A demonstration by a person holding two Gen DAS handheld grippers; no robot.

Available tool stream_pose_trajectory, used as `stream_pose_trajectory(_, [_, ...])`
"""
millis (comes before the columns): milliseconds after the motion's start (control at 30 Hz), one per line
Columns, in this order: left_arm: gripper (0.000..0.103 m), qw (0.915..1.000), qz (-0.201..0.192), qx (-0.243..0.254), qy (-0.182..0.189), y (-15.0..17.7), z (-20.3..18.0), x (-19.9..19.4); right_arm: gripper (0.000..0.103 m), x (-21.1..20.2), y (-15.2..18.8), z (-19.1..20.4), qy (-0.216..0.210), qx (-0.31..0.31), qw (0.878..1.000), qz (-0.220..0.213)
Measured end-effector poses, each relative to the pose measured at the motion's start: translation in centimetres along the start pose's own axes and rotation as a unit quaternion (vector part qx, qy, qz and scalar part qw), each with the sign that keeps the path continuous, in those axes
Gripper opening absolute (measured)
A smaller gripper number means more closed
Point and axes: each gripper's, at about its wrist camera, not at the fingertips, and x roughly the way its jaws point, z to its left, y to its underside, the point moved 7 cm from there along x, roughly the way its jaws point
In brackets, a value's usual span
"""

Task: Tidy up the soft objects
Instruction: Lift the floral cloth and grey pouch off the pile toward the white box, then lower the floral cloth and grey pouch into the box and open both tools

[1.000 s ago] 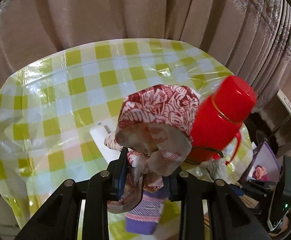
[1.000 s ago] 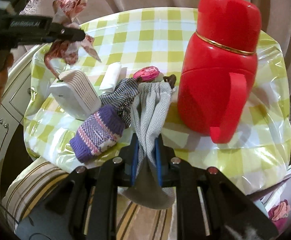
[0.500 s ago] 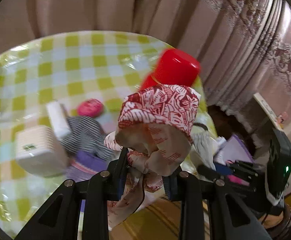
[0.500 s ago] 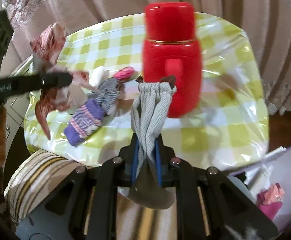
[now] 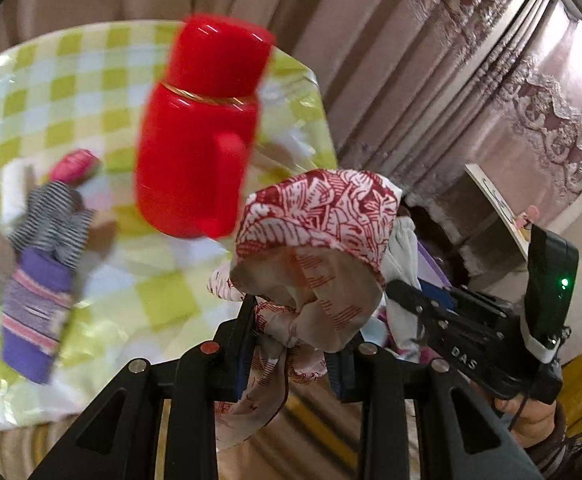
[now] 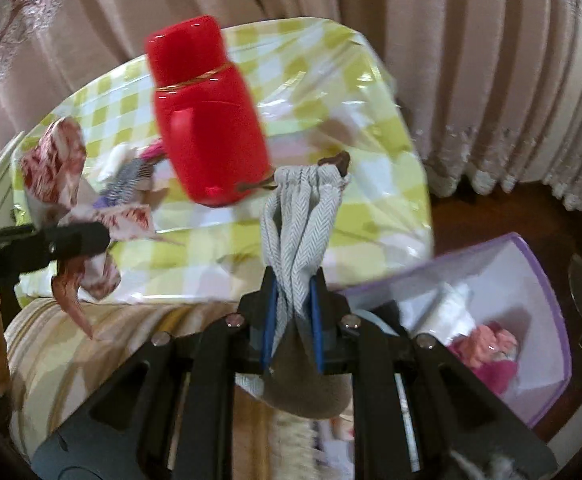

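— What do we see from the left wrist?

— Our left gripper [image 5: 291, 344] is clenched on a red-and-white patterned scarf [image 5: 319, 216], which billows up above the fingers and trails down between them. It hangs off the table's near right corner, not over the cloth. On the checked tablecloth [image 5: 91, 80] a red thermos [image 5: 199, 132] stands toward the right edge. Left of it, near the left edge, lie a purple knitted sock [image 5: 35, 312] and a black-and-white striped cloth [image 5: 55, 216], touching each other, with a pink item [image 5: 75, 165] just behind them. All of this is blurred. Our right gripper [image 5: 407, 296] shows at the right, a pale cloth bunched at its tip.

— And from the right wrist?

— There the right gripper [image 6: 293, 312] grasps a grey herringbone cloth [image 6: 303, 216] that stands upright between its jaws, past the table's near edge. The thermos [image 6: 207, 120] is at the table's middle, and the left gripper [image 6: 79, 240] reaches in from the left with the scarf [image 6: 55, 164] draped over its tip. Below the table's right corner sits an open purple box [image 6: 547, 288] holding a pink soft object [image 6: 491, 356] and something white [image 6: 451, 312].
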Motion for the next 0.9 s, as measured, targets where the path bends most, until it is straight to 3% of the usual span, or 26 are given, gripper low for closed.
stream_pose_trajectory(333, [0.031, 0.9972, 0.047, 0.027, 0.051, 2.4, -7.3, 4.1, 0.019, -1.3, 1.5, -6.6, 0.05, 0.035, 0.998, -0.005])
stream_pose_trajectory(900, [0.032, 0.9895, 0.085, 0.062, 0.099, 3.5, -13.9, 8.0, 0.019, -3.3, 3.7, -13.9, 0.118, 0.069, 0.991, 0.0])
